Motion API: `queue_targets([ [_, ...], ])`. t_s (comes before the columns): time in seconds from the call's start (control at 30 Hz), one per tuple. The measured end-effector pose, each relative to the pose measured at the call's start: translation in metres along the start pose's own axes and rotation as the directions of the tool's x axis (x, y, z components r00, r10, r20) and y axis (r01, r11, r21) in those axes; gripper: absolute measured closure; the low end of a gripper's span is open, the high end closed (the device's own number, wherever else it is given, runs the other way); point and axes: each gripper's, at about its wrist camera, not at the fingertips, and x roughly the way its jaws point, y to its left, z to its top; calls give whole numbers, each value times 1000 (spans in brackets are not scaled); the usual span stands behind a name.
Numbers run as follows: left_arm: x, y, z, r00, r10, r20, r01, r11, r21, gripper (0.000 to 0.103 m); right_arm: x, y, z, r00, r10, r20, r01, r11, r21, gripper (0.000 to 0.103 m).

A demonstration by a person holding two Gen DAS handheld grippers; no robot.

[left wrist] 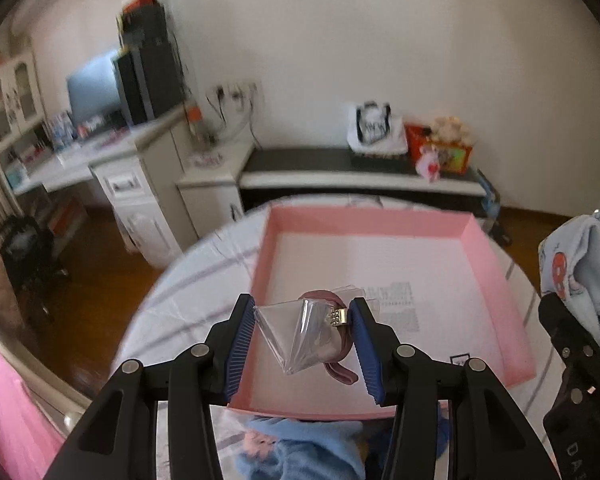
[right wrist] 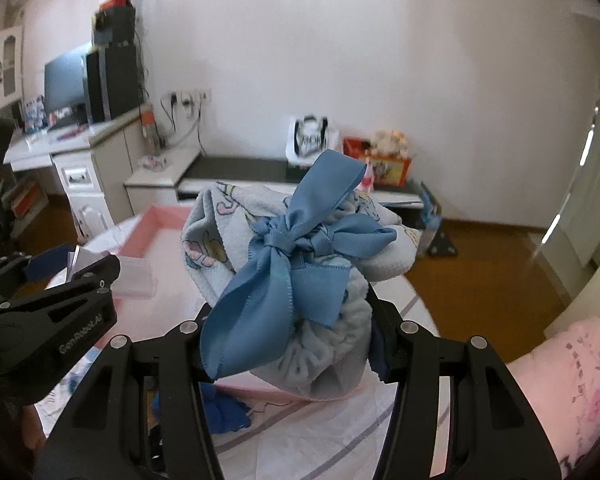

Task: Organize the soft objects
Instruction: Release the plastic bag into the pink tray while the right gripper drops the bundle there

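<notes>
Round table (left wrist: 188,280) under a pale striped cloth, wooden floor visible past its curved edge on the far left and far right. On the cloth, one shallow pink tray (left wrist: 364,220), open-topped, low walls on all four sides, floor nearly bare apart from a printed patch, plenty of free room inside. Above the tray's near half, left gripper (left wrist: 304,344) clamped on one clear plastic packet (left wrist: 288,332) holding a mauve hair band (left wrist: 340,364) with a small metal clasp, both blue pads pressed to the packet's sides. Right of the tray and raised above the table, right gripper (right wrist: 288,344) closed on one pale blue fleece bundle (right wrist: 332,344) printed with cartoon figures, tied with one blue satin bow (right wrist: 284,264); bundle bulky enough to hide most of the tray from the right wrist view. Against the tray's near wall, blue soft items (left wrist: 300,448) heaped on the cloth, count impossible to tell. Near the table's right edge, one pink cushion (right wrist: 572,384). Beyond the tray, low black-topped cabinet (left wrist: 300,160) along the white wall, carrying a white bag and boxes; white desk (left wrist: 112,148) with monitor further left.
</notes>
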Motion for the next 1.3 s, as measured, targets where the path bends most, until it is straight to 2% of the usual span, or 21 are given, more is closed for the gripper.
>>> queue_targets([
  [0.07, 30, -3, 24, 998, -25, -52, 25, 1000, -16, 58, 18, 0, 2, 999, 4, -38, -4, 1000, -1, 53],
  [0.27, 89, -14, 74, 991, -57, -118, 56, 998, -12, 58, 59, -3, -8, 989, 23, -145, -23, 1000, 8, 53],
  [0.4, 105, -15, 91, 992, -46, -121, 46, 999, -4, 55, 68, -6, -16, 985, 37, -170, -36, 999, 10, 53],
  [0.53, 117, -13, 92, 987, -63, -145, 62, 998, -16, 54, 67, -15, -16, 981, 81, -178, -76, 996, 36, 44],
  [0.57, 121, -13, 97, 987, -64, -149, 62, 998, -19, 50, 66, -17, -15, 980, 90, -180, -83, 996, 43, 44],
  [0.6, 121, -12, 93, 987, -62, -146, 60, 998, -18, 39, 64, -18, -15, 980, 92, -178, -85, 995, 48, 40],
  [0.63, 124, -12, 98, 988, -57, -141, 55, 998, -16, 34, 63, -19, -15, 980, 91, -175, -84, 995, 49, 35],
  [0.7, 114, -7, 85, 992, -49, -119, 47, 999, -15, 25, 58, -19, -15, 983, 92, -162, -84, 995, 56, 30],
  [0.73, 117, -8, 93, 993, -41, -114, 40, 999, -12, 22, 57, -20, -15, 982, 101, -160, -93, 994, 59, 24],
  [0.77, 111, -6, 80, 993, -40, -113, 39, 999, -12, 17, 55, -21, -14, 981, 113, -156, -105, 993, 61, 21],
  [0.8, 112, -5, 81, 993, -39, -113, 38, 999, -15, 16, 53, -21, -14, 983, 107, -150, -100, 993, 56, 21],
  [0.87, 104, -3, 66, 993, -46, -112, 43, 999, -26, 16, 49, -20, -12, 987, 83, -140, -78, 996, 43, 20],
  [1.0, 86, 13, 33, 991, -60, -116, 54, 997, -51, 16, 45, -21, -11, 986, 96, -133, -90, 995, 49, 18],
  [1.03, 90, 14, 35, 991, -54, -121, 48, 997, -54, 16, 45, -21, -11, 987, 90, -132, -85, 995, 46, 18],
  [1.1, 69, 23, 12, 991, -45, -123, 39, 998, -54, 16, 43, -20, -12, 988, 81, -132, -77, 996, 41, 18],
  [1.3, 57, 25, 4, 991, -40, -127, 34, 998, -46, 16, 44, -21, -12, 987, 84, -137, -79, 996, 44, 18],
])
